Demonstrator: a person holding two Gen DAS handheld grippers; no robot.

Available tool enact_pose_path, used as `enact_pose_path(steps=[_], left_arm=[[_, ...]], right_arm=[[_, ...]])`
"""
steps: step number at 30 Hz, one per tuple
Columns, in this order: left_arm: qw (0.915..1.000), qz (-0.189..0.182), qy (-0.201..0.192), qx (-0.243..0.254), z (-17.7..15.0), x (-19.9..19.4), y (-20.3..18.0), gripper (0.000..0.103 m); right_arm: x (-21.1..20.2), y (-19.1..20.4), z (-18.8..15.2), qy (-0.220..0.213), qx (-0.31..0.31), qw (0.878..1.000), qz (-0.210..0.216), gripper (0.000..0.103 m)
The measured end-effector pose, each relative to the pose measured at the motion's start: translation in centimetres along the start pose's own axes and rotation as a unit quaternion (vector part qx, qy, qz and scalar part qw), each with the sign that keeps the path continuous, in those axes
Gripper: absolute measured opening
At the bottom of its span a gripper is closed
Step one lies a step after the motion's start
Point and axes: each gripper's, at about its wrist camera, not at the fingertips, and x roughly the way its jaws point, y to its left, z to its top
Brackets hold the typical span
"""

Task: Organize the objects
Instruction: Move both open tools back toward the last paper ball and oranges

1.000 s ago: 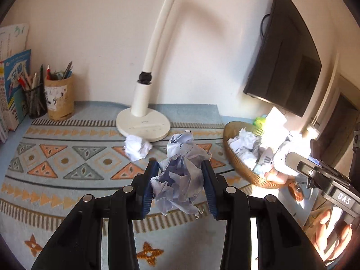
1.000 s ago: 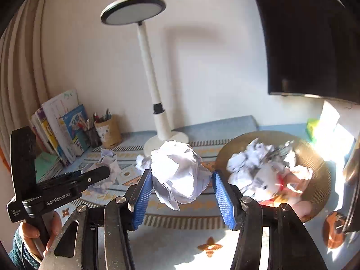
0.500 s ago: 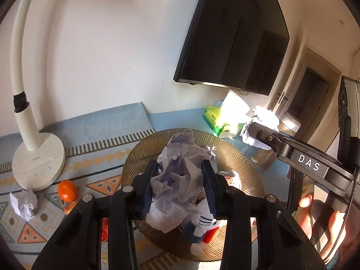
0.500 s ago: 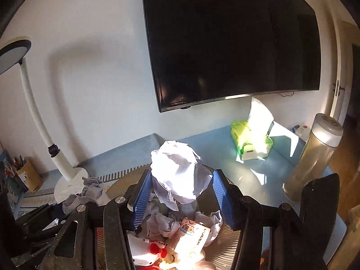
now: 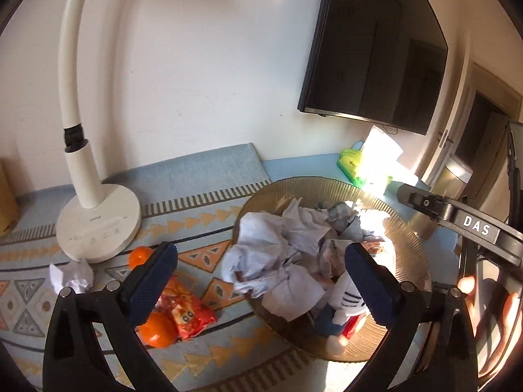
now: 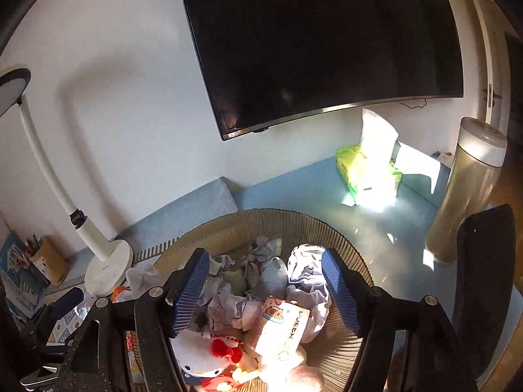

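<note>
Crumpled paper [image 5: 271,261] lies in the basket [image 6: 346,356] beneath both wide-open, empty claws [image 5: 261,281] [image 6: 264,290].

Place: a home room, at a desk against a white wall.
Wall, 1 o'clock: flat television [image 6: 327,39].
Desk, 10 o'clock: white desk lamp [image 5: 94,202] on a patterned mat [image 5: 202,215].
2 o'clock: tissue pack [image 6: 369,173].
Far left: pencil holder [image 6: 49,258], books [image 6: 16,281].
</note>
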Motion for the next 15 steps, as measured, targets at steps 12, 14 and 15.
enact_pose_path(steps=[12,14,15], left_arm=[[0.9787,0.198,-0.054,0.011,-5.5,-12.9,5.6,0.102],[0.9772,0.206,-0.053,0.005,-6.1,-14.1,6.6,0.102],[0.9757,0.213,-0.053,0.001,-6.4,-14.6,7.2,0.102]], right_arm=[[-7.1,12.9,-5.2,-0.011,-0.089,0.99,0.11,0.077],[-7.1,14.9,-6.4,-0.001,-0.102,0.987,0.122,0.077],[-7.0,15.9,-7.0,0.006,-0.108,0.986,0.128,0.077]])
